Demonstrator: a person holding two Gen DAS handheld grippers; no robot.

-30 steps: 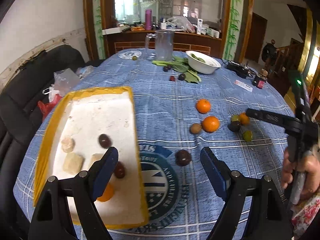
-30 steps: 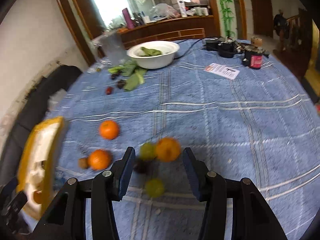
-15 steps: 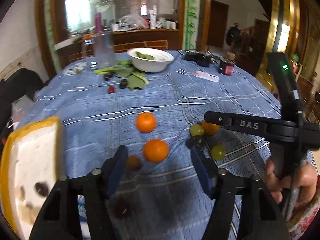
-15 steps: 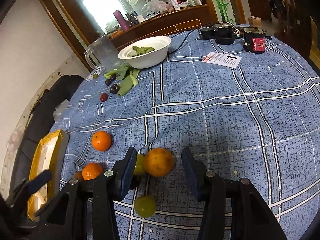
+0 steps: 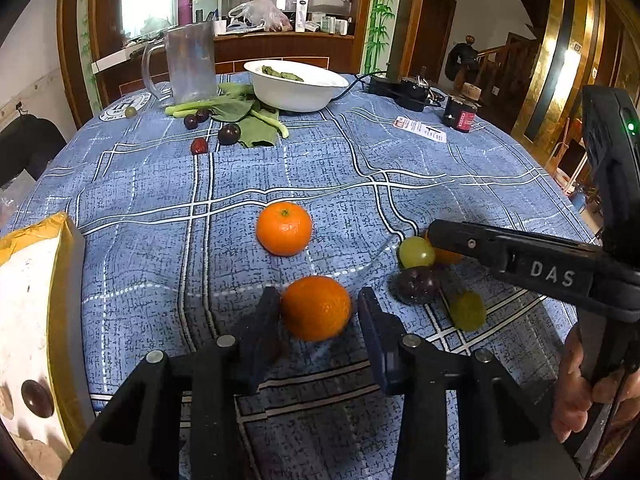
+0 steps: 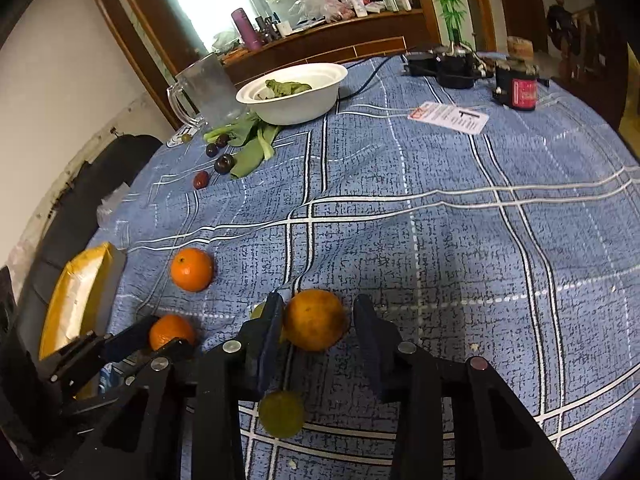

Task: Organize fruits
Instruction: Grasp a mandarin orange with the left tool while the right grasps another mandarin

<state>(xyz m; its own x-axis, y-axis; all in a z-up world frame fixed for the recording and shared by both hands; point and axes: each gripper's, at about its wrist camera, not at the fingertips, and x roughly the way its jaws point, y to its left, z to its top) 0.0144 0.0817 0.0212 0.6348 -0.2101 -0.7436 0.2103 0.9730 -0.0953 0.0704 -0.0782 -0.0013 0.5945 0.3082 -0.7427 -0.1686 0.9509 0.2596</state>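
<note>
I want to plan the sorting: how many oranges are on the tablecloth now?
3 oranges: one between the left gripper's fingers, one between the right gripper's fingers, one lying free farther back. The tray could hide more.

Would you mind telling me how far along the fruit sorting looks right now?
Early on. Done: one dark fruit lies in the yellow-rimmed tray. In hand: the left gripper brackets an orange, and the right gripper brackets another orange; neither is lifted. Left: a third orange, green grapes, a dark plum, and small dark fruits near the white bowl.
</note>
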